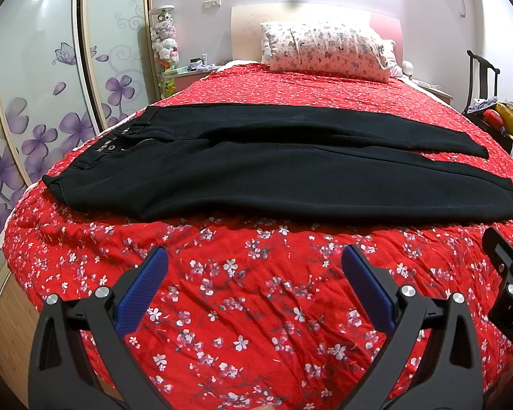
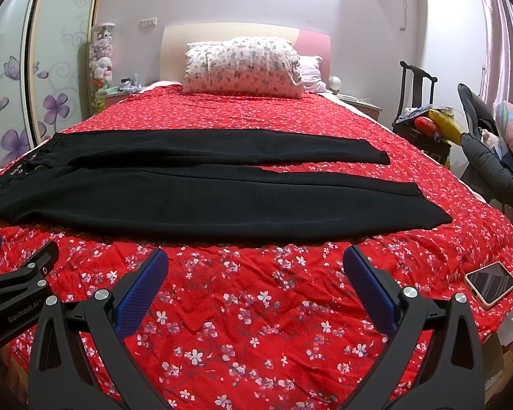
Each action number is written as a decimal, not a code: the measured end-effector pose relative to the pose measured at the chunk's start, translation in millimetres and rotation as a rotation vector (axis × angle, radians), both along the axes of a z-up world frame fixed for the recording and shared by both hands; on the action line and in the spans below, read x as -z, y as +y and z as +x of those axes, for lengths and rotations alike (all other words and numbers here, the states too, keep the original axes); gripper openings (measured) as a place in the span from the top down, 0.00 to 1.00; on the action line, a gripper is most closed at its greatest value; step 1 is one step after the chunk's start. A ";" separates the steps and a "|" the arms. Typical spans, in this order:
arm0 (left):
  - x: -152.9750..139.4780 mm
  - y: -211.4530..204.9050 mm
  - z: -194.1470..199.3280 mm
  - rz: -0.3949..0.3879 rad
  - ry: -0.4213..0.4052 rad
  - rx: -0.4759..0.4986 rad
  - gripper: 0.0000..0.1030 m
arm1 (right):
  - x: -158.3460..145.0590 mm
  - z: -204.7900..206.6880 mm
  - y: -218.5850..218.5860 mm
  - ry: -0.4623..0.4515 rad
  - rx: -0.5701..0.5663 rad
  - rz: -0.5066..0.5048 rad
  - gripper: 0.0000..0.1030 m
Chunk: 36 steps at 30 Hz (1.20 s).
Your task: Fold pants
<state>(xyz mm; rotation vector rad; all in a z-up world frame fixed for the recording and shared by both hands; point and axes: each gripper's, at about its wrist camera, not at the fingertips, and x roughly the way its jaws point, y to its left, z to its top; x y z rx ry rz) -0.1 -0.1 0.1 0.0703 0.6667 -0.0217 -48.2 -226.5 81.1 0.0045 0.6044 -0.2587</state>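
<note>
Black pants (image 1: 273,167) lie flat across the red flowered bedspread (image 1: 256,290), waistband to the left, both legs stretched to the right; they also show in the right wrist view (image 2: 205,191). My left gripper (image 1: 254,259) is open and empty, above the bedspread a little short of the pants' near edge. My right gripper (image 2: 255,259) is open and empty too, over the bedspread in front of the near leg. The left gripper's body shows at the left edge of the right wrist view (image 2: 20,283).
A phone (image 2: 490,283) lies on the bed's near right corner. A patterned pillow (image 2: 242,68) sits at the headboard. A flowered wardrobe (image 1: 34,102) stands to the left. A chair (image 2: 424,116) with toys and piled clothes stand to the right.
</note>
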 end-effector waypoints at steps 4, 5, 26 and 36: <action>0.0 -0.1 0.0 0.001 0.000 0.000 0.02 | -0.3 -0.6 0.8 0.000 0.000 0.000 0.01; 0.0 0.0 0.0 0.001 0.000 0.000 0.02 | -0.4 -0.4 0.9 0.002 0.001 0.000 0.01; -0.1 0.1 -0.2 0.003 0.000 -0.001 0.02 | 5.6 0.7 -9.0 0.005 0.007 0.014 0.01; -0.2 0.2 -0.2 0.003 0.000 -0.002 0.02 | 5.3 0.6 -9.3 0.005 0.007 0.015 0.01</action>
